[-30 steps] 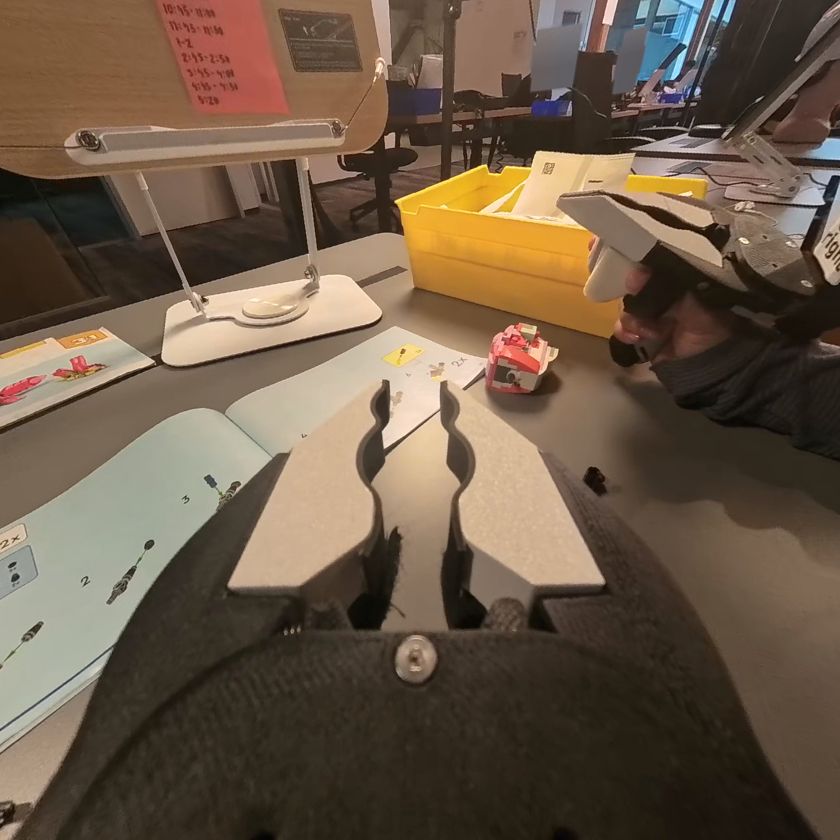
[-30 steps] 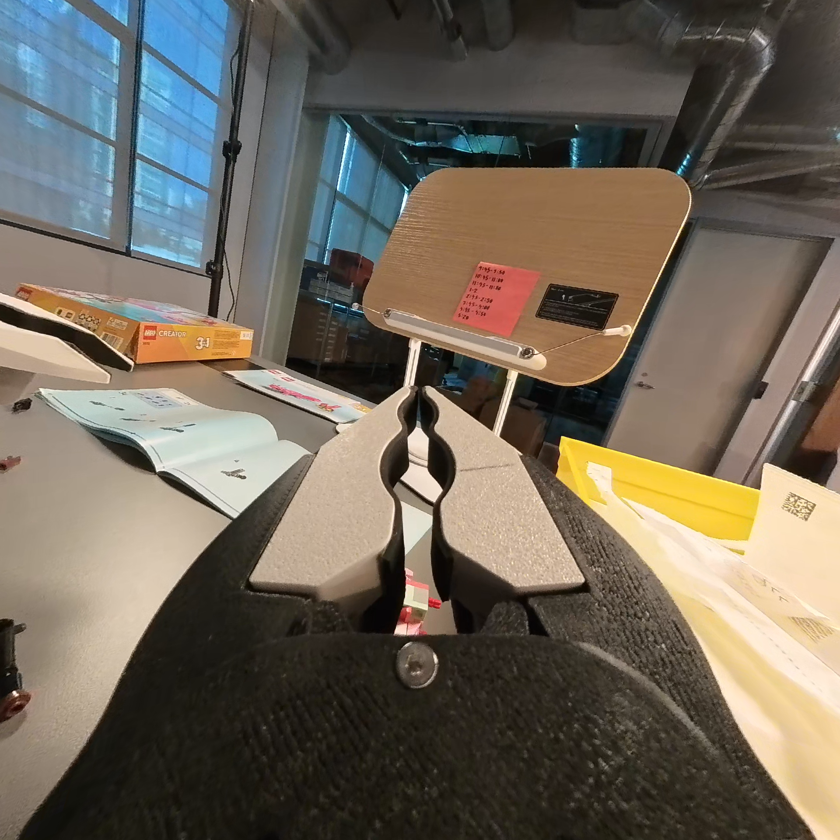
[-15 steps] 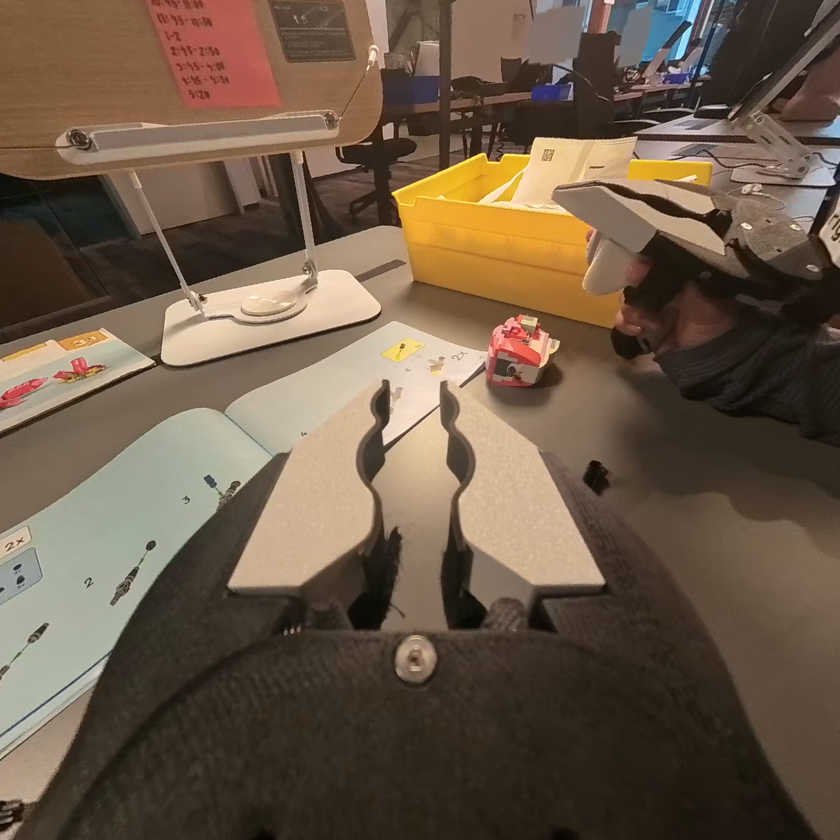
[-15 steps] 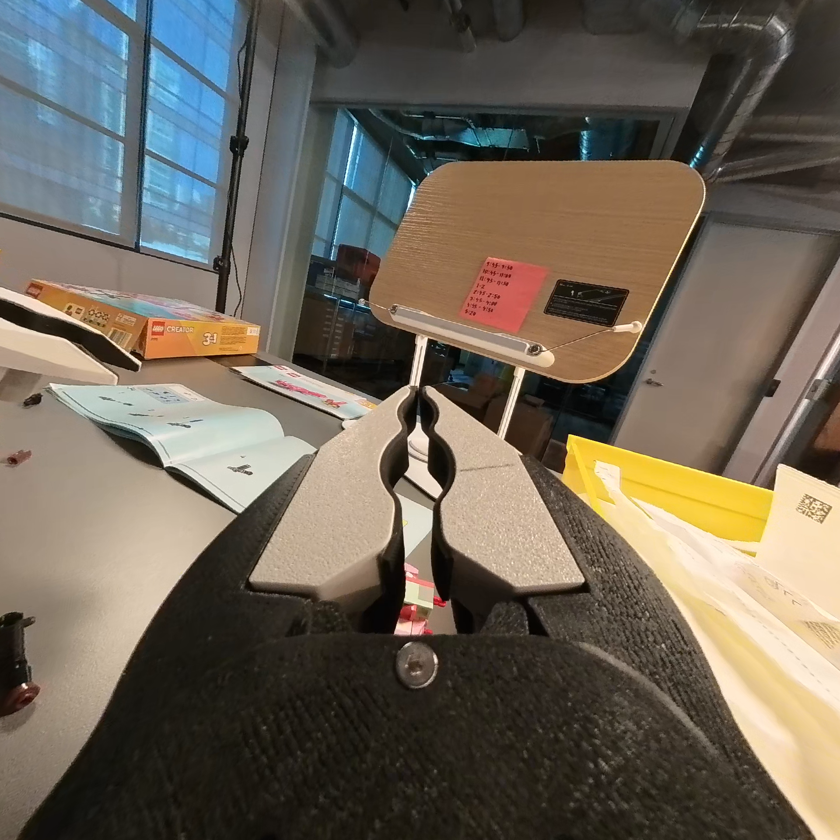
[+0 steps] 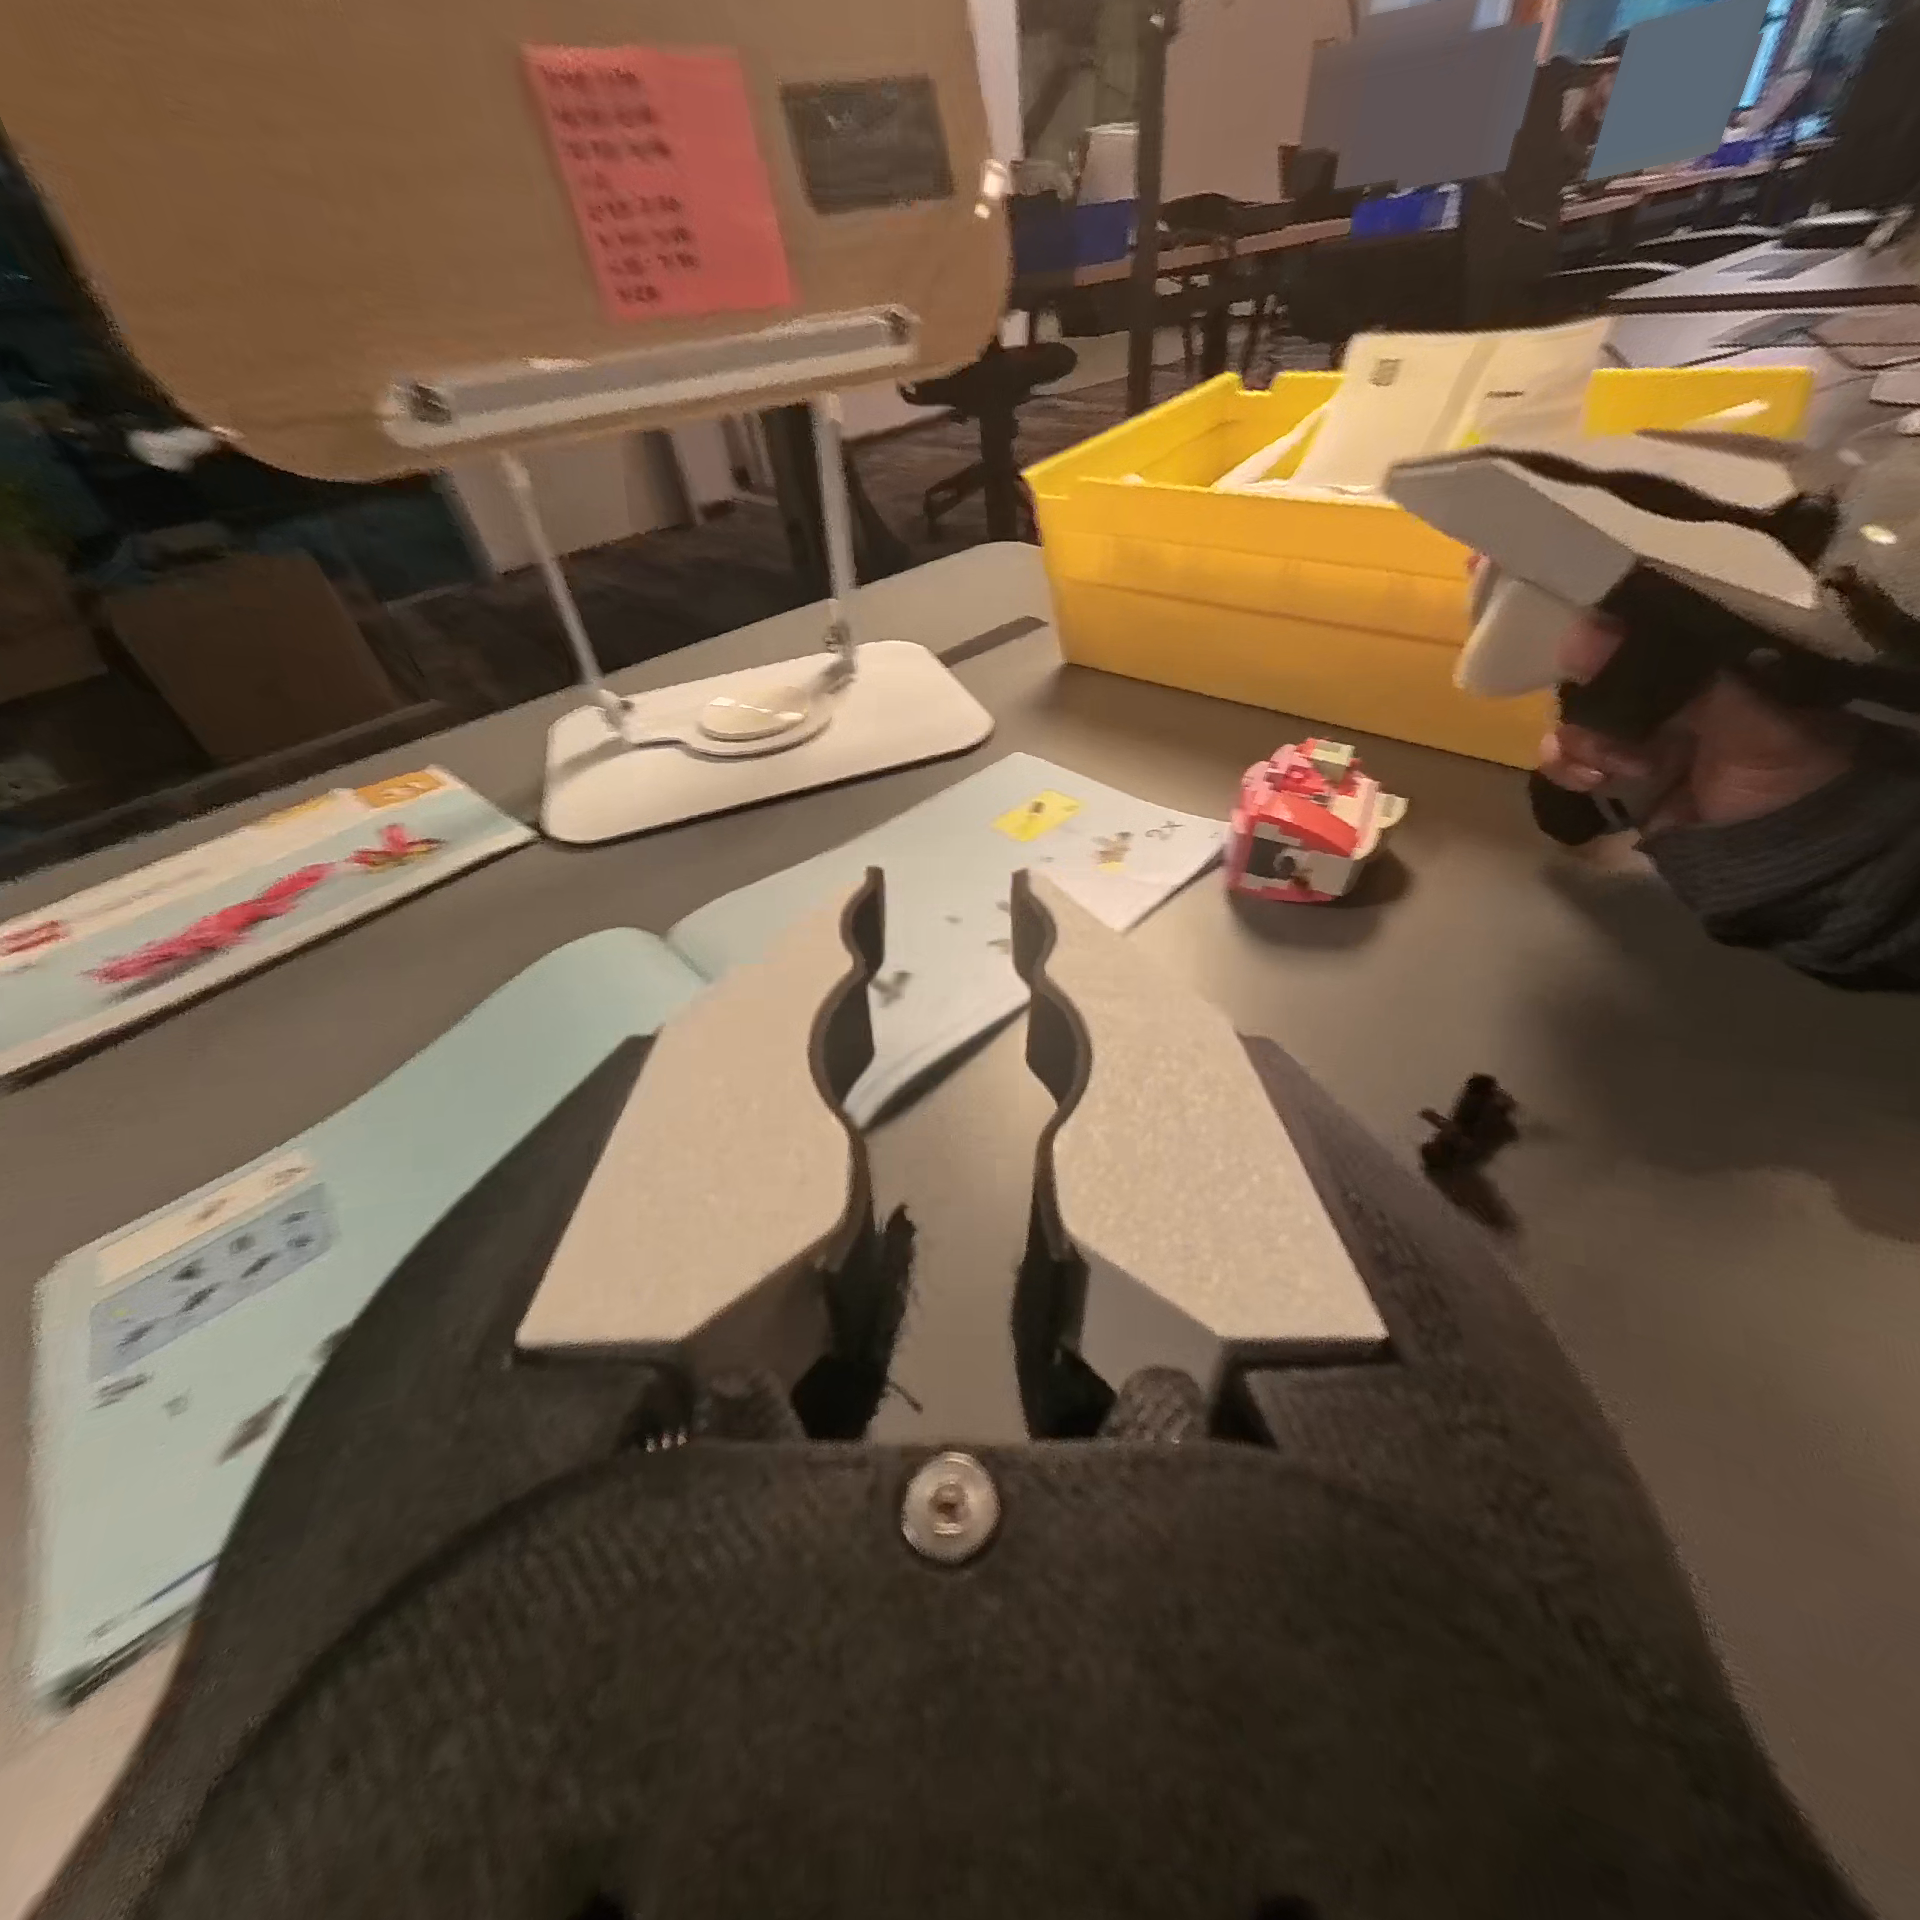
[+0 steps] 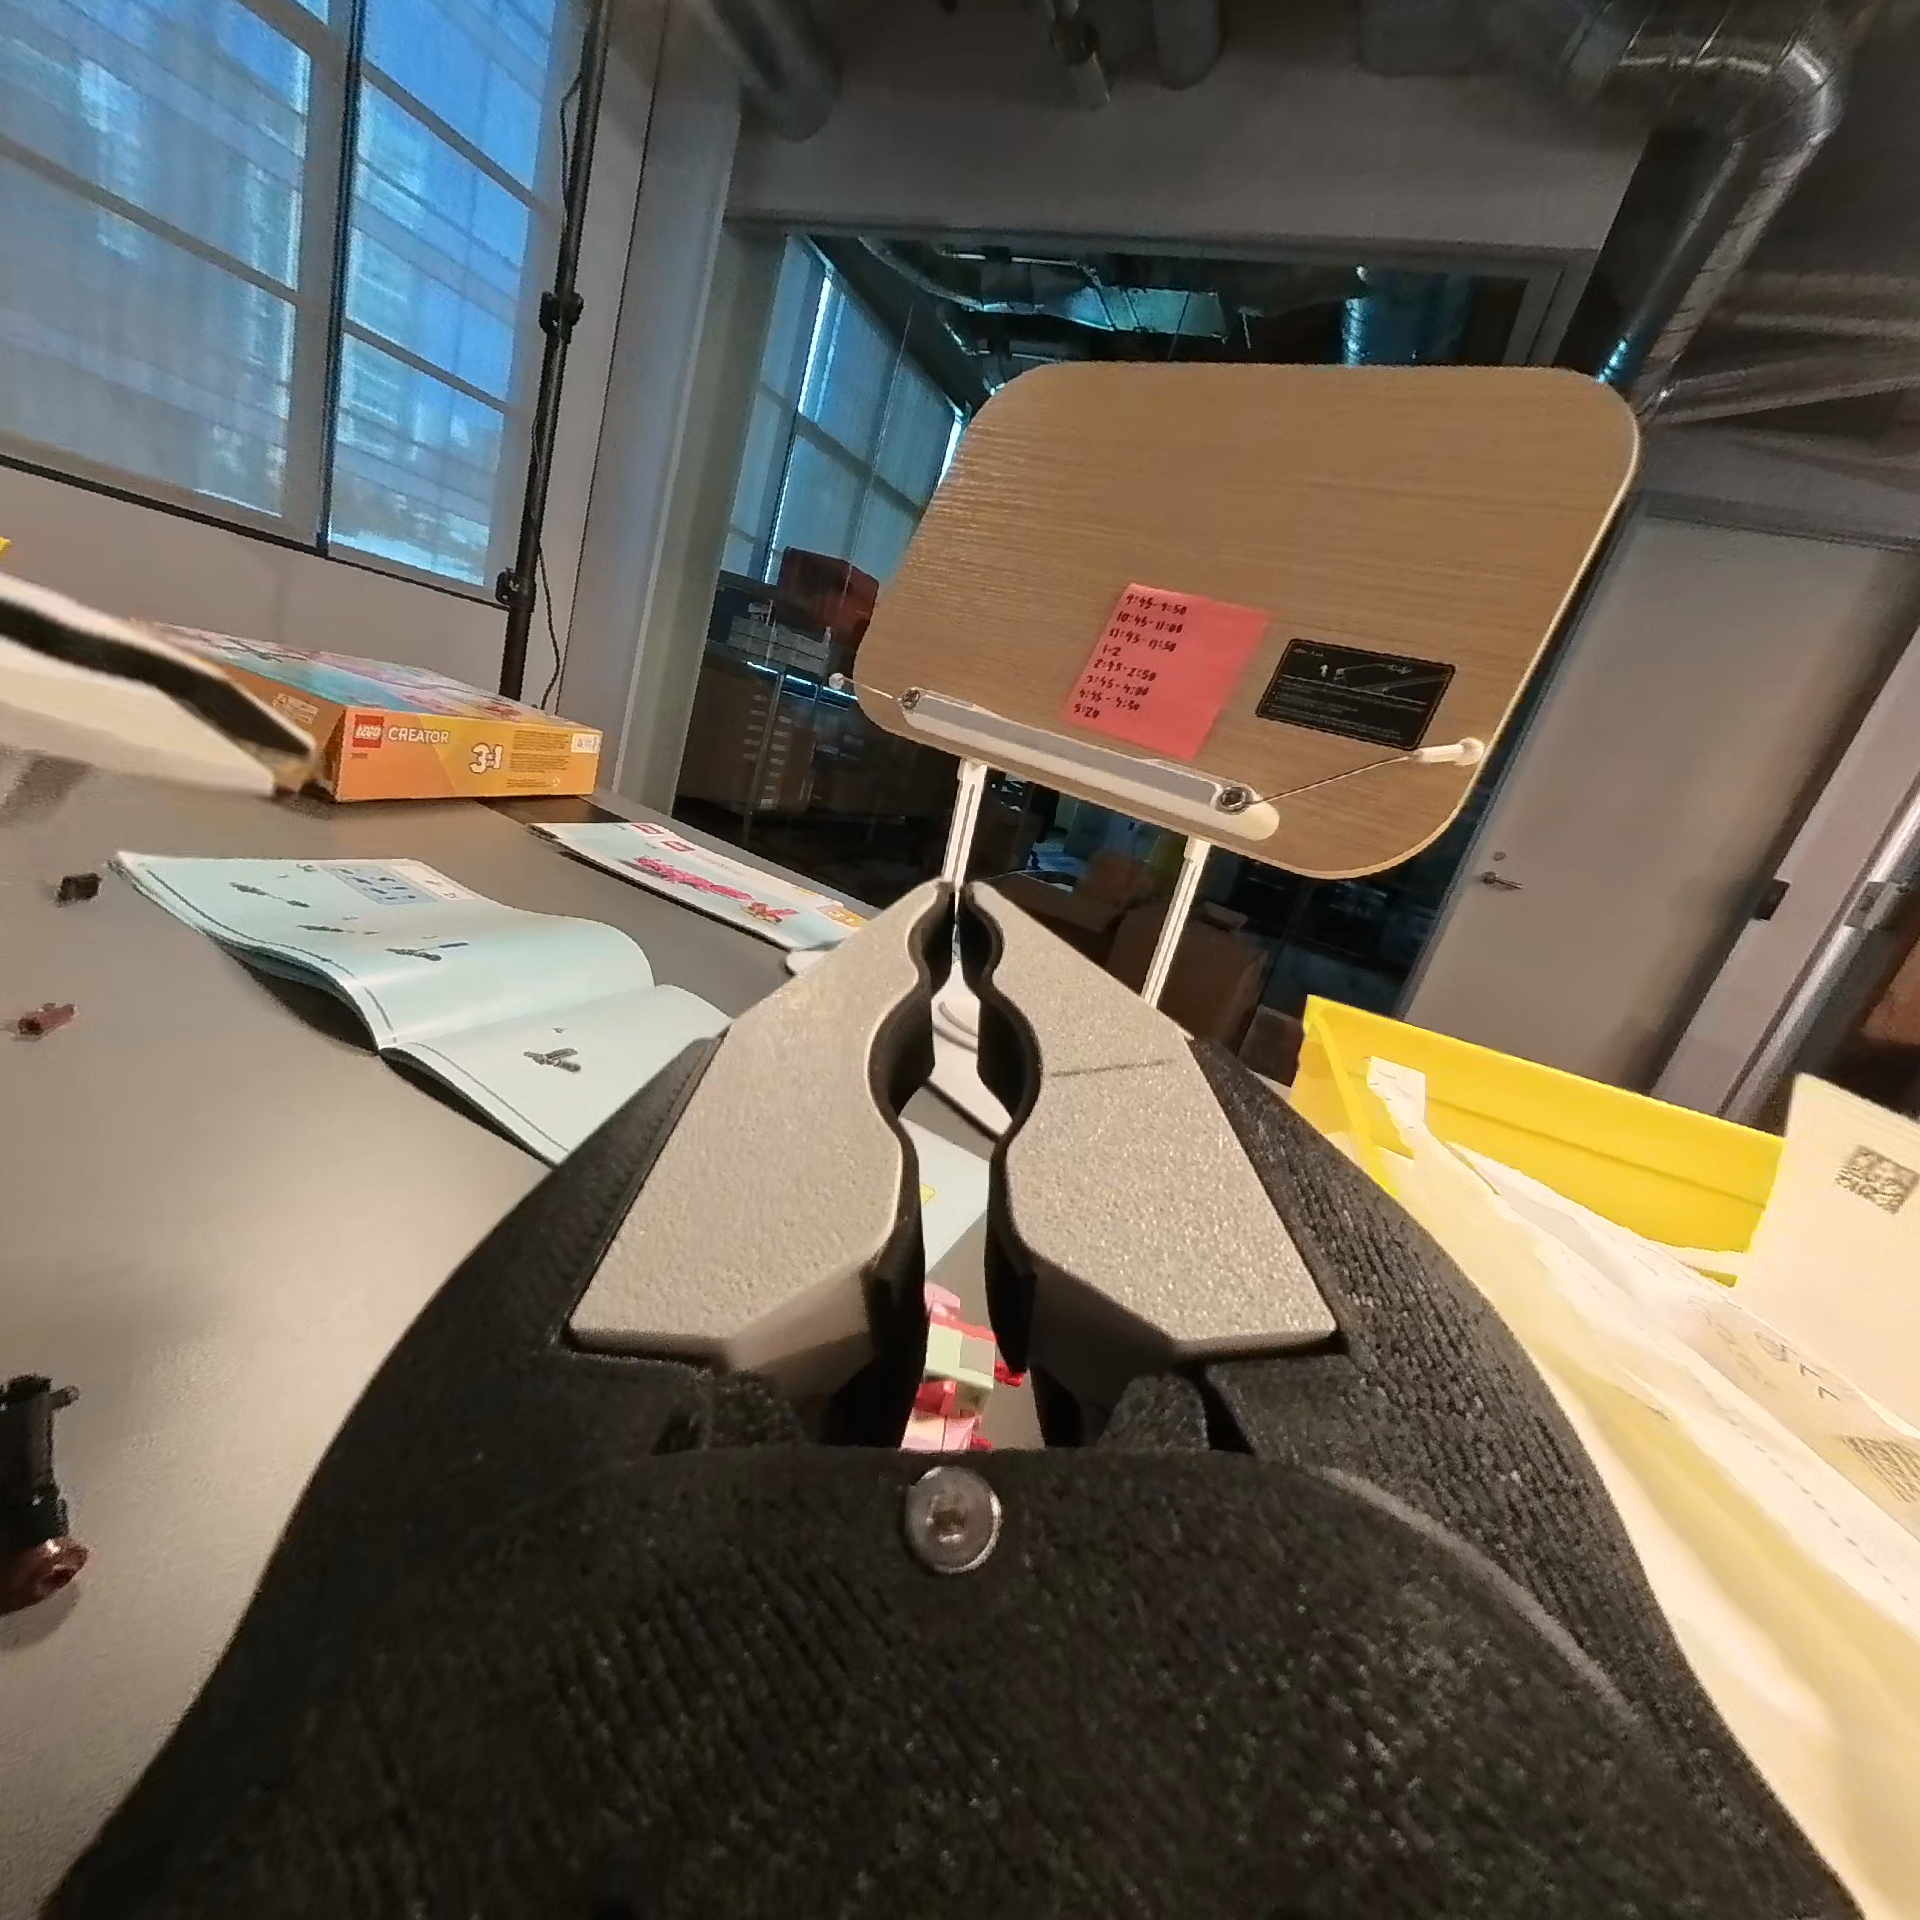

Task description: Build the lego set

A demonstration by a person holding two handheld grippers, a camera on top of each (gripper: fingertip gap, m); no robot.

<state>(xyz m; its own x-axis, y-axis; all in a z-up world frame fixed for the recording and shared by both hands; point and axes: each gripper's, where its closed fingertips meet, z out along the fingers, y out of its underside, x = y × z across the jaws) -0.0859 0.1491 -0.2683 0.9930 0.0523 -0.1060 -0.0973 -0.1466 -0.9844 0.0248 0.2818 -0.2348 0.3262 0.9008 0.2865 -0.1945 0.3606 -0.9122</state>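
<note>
- A small red-and-white brick model (image 5: 1311, 821) sits partly built on the dark bench (image 5: 1558, 1351), beside the open instruction booklet (image 5: 582, 1049); loose dark pieces (image 5: 1470, 1122) lie apart from it.
- Left gripper (image 5: 945, 904): jaws slightly parted, nothing between them, poised over the booklet.
- Right gripper (image 6: 958, 894): jaws closed tip to tip with nothing in them, raised above the model near the yellow bin (image 5: 1247, 582).

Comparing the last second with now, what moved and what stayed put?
The left tool has swung left and forward: the open booklet now lies under its open, empty fingertips, and the picture is motion-blurred. The right tool shifted slightly, so the book stand sits farther right in its view; it stays shut with nothing held. The red-and-white brick model and yellow bin have not moved.
</note>
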